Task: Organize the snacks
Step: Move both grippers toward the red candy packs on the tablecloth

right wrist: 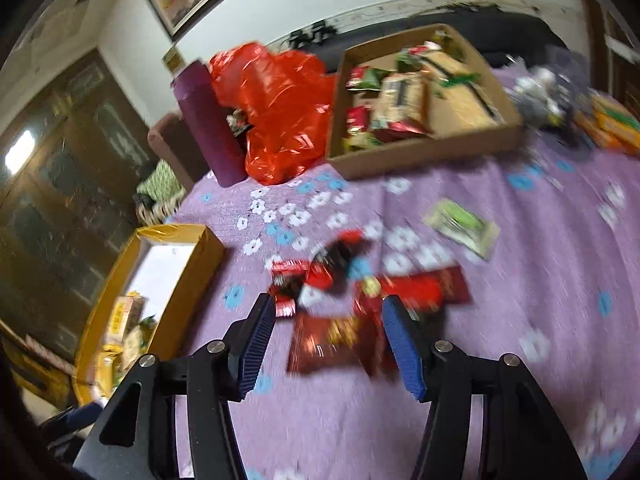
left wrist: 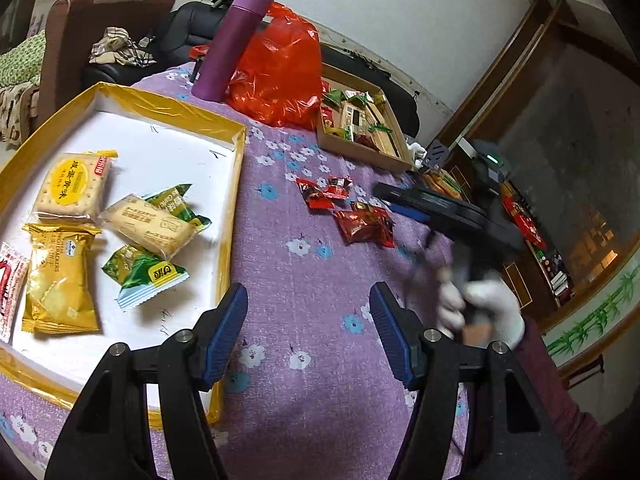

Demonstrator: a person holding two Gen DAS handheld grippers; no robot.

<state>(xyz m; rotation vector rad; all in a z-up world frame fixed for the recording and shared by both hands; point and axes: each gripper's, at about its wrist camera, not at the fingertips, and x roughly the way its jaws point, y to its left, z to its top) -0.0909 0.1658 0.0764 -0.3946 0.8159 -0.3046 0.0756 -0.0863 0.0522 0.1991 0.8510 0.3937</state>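
A gold-rimmed box [left wrist: 172, 114] with a white floor holds several cracker and green snack packets [left wrist: 72, 186]. It also shows in the right wrist view [right wrist: 188, 276]. Red snack packets [left wrist: 362, 222] lie on the purple flowered cloth [left wrist: 304, 320]. My left gripper [left wrist: 308, 330] is open and empty above the cloth, beside the box's right wall. My right gripper [right wrist: 328, 344] is open, hovering over the red packets [right wrist: 336, 340]; the view is blurred. It also shows in the left wrist view [left wrist: 400, 200], held by a white-gloved hand. A green packet [right wrist: 462, 226] lies alone.
A cardboard box [left wrist: 360, 148] of mixed snacks sits at the back, also in the right wrist view [right wrist: 424, 152]. A red plastic bag [left wrist: 280, 76] and a purple bottle [left wrist: 228, 44] stand behind. More packets lie at the table's right edge [right wrist: 612, 128].
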